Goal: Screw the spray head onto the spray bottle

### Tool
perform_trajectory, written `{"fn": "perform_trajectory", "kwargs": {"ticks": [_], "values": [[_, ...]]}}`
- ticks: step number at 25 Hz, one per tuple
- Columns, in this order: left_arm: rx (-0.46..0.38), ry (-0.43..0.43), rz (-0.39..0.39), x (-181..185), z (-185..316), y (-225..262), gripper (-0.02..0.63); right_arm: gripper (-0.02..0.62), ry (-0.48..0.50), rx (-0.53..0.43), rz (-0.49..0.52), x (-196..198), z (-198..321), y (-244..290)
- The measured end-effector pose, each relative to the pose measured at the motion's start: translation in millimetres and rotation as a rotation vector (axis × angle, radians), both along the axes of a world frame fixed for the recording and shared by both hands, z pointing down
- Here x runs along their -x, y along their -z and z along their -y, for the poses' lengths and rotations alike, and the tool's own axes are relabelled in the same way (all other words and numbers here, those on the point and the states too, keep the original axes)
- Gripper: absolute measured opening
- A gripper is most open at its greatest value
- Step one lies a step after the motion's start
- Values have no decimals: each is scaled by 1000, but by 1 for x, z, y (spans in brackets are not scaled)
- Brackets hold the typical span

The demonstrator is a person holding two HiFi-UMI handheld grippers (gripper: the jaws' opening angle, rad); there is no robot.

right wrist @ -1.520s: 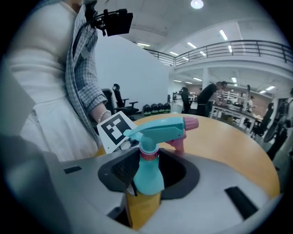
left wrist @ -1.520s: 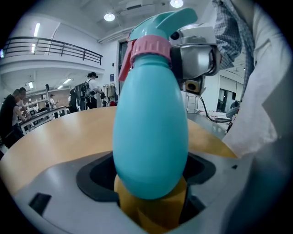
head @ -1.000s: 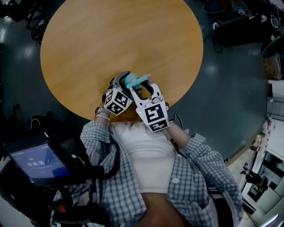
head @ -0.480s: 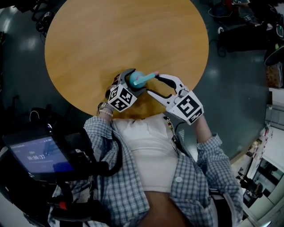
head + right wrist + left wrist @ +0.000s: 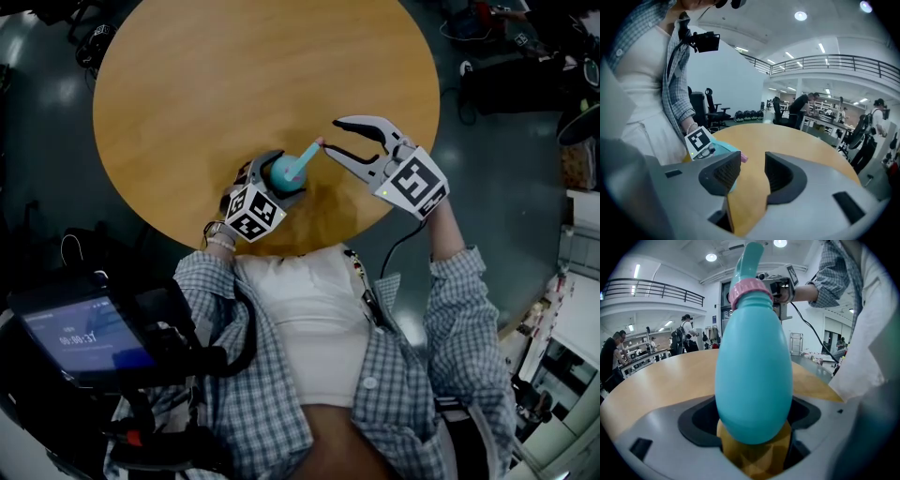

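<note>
room: big hall with a dark floor (image 5: 487,187), ceiling lights, a railed balcony (image 5: 843,61) and people at benches far off.
tabletop: round, wood-coloured tabletop (image 5: 206,75); the work sits at its near edge, just in front of the person.
person: checked shirt (image 5: 441,375) over a white top, one tool in each hand.
bottle: teal, egg-shaped bottle (image 5: 753,380), at the near edge of the tabletop, between the left tool's jaws. cannot tell whether its base rests on the wood.
head: teal head (image 5: 305,157) sits on the bottle's neck above a pink collar (image 5: 749,289). its pink-tipped nozzle points toward the right tool. how far it is threaded down cannot be told.
left tool: left tool (image 5: 279,176) is clenched on the bottle's wide body, a jaw against each side. its marker cube (image 5: 255,214) lies on the person's side.
right tool: right tool (image 5: 332,137) is released. its jaws stand apart, and its own view shows only tabletop between them. the jaws have just been closing partway with nothing in the gap. it hangs over the tabletop to the right of the bottle and points at it.
clearance: the nozzle tip lies just beside one right fingertip, outside the gap. contact there cannot be judged.
other: a dark unit with a lit screen (image 5: 75,337) is at the person's left side.
</note>
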State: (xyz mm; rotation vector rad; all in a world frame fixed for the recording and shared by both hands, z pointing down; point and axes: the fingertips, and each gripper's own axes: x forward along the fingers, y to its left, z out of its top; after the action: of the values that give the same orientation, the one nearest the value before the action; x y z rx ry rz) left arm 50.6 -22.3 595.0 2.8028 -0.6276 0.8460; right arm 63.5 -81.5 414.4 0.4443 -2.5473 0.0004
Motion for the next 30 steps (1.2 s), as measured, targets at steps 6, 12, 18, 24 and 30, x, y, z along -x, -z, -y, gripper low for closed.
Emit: {"fn": "perform_trajectory", "kwargs": {"ticks": [6, 12, 18, 24, 30], "values": [[-1, 0, 3, 1, 0, 0, 422, 153, 75, 57, 32, 9, 2, -4], [-2, 0, 2, 1, -2, 1, 422, 118, 48, 193, 127, 4, -26, -8], [0, -1, 2, 0, -2, 1, 422, 118, 83, 193, 132, 9, -46, -13], [1, 1, 4, 2, 1, 0, 422, 102, 24, -8, 34, 4, 18, 26], [3, 3, 5, 2, 2, -3, 422, -5, 92, -32, -41, 27, 50, -17]]}}
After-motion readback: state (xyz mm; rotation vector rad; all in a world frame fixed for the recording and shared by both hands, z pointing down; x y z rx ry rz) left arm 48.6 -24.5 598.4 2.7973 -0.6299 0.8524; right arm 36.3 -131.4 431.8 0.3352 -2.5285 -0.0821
